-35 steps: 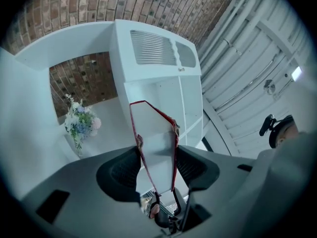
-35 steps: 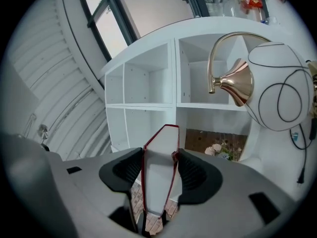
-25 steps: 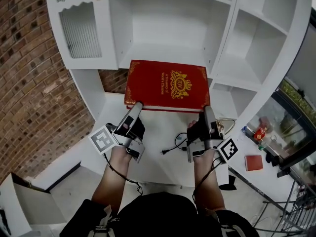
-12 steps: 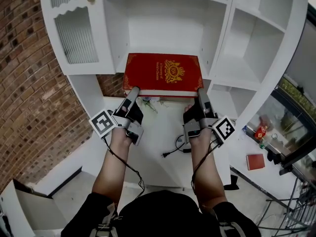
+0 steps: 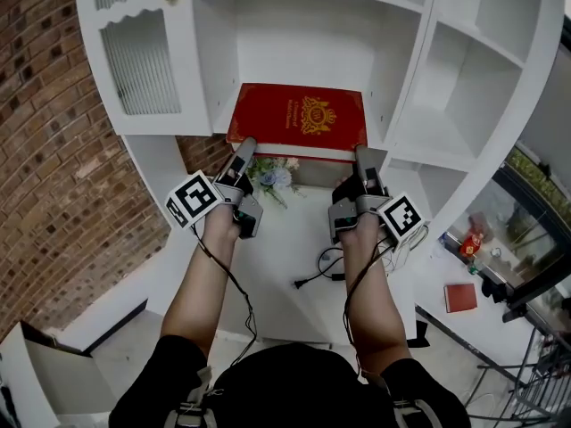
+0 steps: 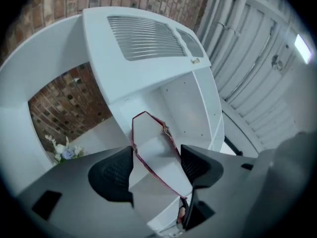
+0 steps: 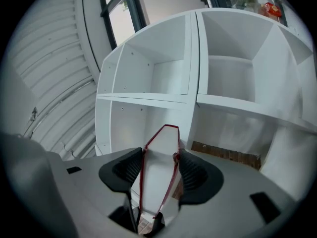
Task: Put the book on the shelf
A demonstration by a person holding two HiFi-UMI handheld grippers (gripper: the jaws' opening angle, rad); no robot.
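Red hardcover book with gold crest [image 5: 299,119], frame centre, part onto white wooden shelf [image 5: 294,34]. Stiff, likely heavy, glossy covers probably slippery; grip near corners. Left tool [image 5: 245,147] jaws just opened, book loose between. Right tool [image 5: 367,154] clamps book.

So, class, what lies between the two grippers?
A bunch of flowers, in the head view. The left gripper's jaws have just been opening, the book between them.
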